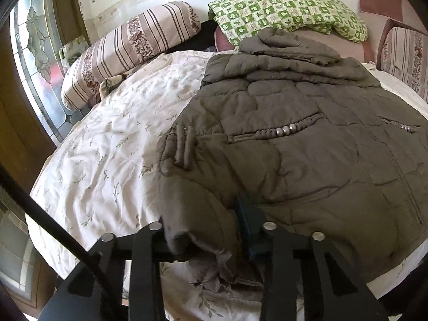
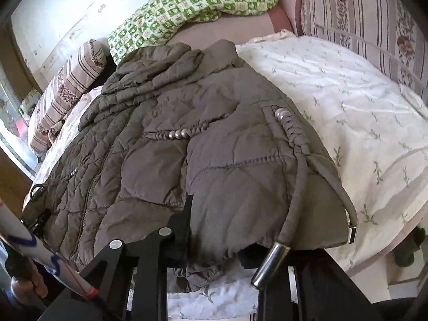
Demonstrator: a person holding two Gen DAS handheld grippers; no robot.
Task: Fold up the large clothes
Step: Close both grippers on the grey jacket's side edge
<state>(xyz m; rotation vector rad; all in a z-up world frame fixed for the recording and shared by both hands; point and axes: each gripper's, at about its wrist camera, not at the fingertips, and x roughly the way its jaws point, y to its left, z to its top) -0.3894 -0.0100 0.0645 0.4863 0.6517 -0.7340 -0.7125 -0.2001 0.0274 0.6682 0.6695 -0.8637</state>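
**Both grippers closed on the jacket's near hem**

The left gripper is seen clamped on the near hem of the grey-brown quilted padded jacket, a bunched fold of fabric being pinched between its black fingers. The right gripper is likewise closed on the hem at the other near corner, puffed fabric being squeezed between its fingers.

The jacket is spread front up on the white quilted bedspread with small green sprigs, its hood end lying far from the grippers. A grey padded drawcord with a shiny metal tip is draped over the hem beside the right gripper. Rows of silver beads are set along the pocket trims.

Beyond the jacket, a green-and-white patterned pillow and a striped floral bolster cushion are found against the pale wall.
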